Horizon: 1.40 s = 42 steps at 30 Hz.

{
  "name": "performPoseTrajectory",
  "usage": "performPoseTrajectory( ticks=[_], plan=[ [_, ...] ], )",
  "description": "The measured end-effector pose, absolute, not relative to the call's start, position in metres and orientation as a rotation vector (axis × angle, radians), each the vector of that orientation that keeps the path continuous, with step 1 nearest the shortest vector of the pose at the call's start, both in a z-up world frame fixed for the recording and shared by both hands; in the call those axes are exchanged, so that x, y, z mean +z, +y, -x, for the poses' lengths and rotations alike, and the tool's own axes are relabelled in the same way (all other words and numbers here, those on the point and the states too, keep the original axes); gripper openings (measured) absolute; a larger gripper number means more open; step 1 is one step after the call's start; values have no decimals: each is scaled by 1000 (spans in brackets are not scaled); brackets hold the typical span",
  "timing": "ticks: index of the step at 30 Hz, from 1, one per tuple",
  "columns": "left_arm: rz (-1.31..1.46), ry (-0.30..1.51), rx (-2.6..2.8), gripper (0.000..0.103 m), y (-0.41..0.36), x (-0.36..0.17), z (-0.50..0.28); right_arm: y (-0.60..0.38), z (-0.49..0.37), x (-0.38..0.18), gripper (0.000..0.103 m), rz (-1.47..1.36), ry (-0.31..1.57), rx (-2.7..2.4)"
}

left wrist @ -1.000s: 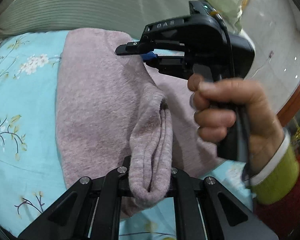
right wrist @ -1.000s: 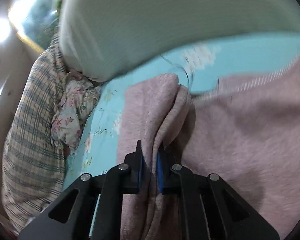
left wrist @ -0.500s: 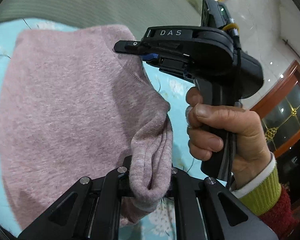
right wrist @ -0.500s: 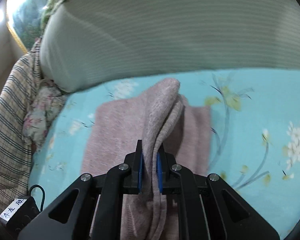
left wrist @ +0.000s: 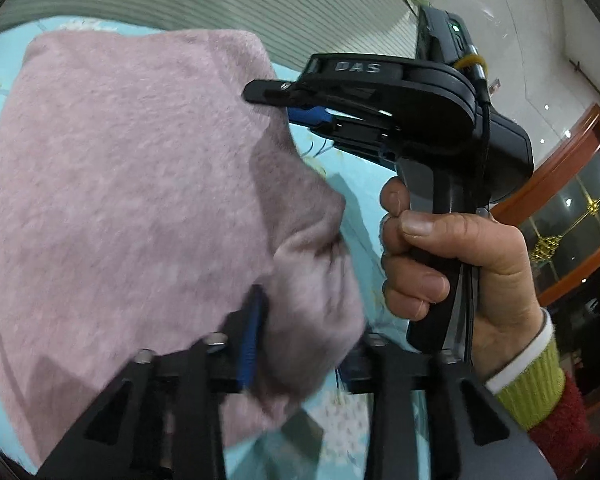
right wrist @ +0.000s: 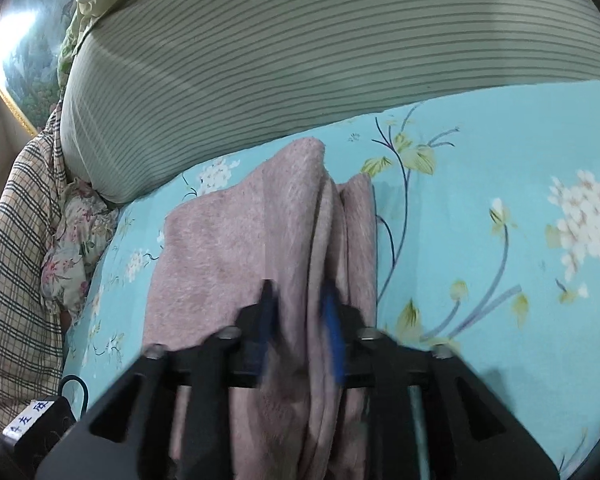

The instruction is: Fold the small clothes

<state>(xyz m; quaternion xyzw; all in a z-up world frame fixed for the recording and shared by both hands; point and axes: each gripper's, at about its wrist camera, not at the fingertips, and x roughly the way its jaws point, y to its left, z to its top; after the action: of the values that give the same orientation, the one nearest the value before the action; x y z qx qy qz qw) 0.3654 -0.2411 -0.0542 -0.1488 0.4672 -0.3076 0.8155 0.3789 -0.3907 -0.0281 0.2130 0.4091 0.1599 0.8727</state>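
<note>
left gripper (left wrist: 300, 344): fingers just opened, released, garment fold loose between | right gripper (right wrist: 302, 316): fingers just opened, released | fuzzy mauve-pink knit garment (right wrist: 228, 256): folded, lying on turquoise floral bed sheet (right wrist: 480, 208)

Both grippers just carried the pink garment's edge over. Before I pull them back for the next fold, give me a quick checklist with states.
1. Left gripper released: ok; its jaws have just been opening, pink garment loose between them.
2. Right gripper released: ok; jaws also just opening, fabric fold between them, pads apart from it.
3. Garment resting on the blue floral sheet: ok.
4. Folded edges aligned: cannot tell; layers bunch near the right gripper.
5. Fabric snagged on a blue pad: cannot tell, blurred.
6. Striped pillow apart from garment: ok.
</note>
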Motion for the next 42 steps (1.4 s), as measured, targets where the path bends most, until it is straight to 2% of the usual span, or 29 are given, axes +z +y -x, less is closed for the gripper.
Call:
performPoseTrajectory(
  ticks=[1, 2, 6, 7, 12, 17, 26, 27, 28, 29, 31, 33, 36, 42],
  plan=[
    [317, 992, -659, 46, -235, -50, -360, -391, -373, -27, 67, -438, 846, 324],
    [317, 983, -661, 49, -226, -46, -355, -391, -367, -26, 75, -429, 835, 316],
    [333, 926, -622, 80, -187, -25, -338, -395, -349, -31, 75, -437, 848, 325],
    [343, 916, -600, 83, -175, -22, -338, -398, -348, -35, 75, -453, 860, 330],
    [464, 961, -463, 83, -107, -36, -372, -404, -349, -55, 75, -507, 922, 347],
    [543, 1019, -435, 83, -82, -55, -402, -406, -355, -64, 75, -513, 955, 381],
    [552, 1057, -449, 84, -85, -88, -426, -401, -367, -77, 75, -543, 998, 435],
    [549, 1055, -452, 84, -81, -87, -421, -397, -368, -79, 69, -536, 1005, 442],
    [546, 1054, -454, 83, -81, -87, -422, -394, -370, -82, 54, -543, 1021, 457],
    [539, 1055, -460, 79, -82, -87, -426, -391, -371, -85, 47, -557, 1034, 452],
    [528, 1068, -475, 52, -88, -89, -433, -388, -370, -83, 39, -555, 1028, 440],
    [528, 1064, -483, 45, -86, -88, -434, -384, -365, -75, 35, -558, 1011, 438],
    [488, 1019, -498, 40, -83, -73, -421, -367, -353, -59, 32, -554, 981, 473],
    [414, 925, -473, 40, -37, -31, -363, -282, -334, -45, 32, -493, 958, 608]
  ],
)
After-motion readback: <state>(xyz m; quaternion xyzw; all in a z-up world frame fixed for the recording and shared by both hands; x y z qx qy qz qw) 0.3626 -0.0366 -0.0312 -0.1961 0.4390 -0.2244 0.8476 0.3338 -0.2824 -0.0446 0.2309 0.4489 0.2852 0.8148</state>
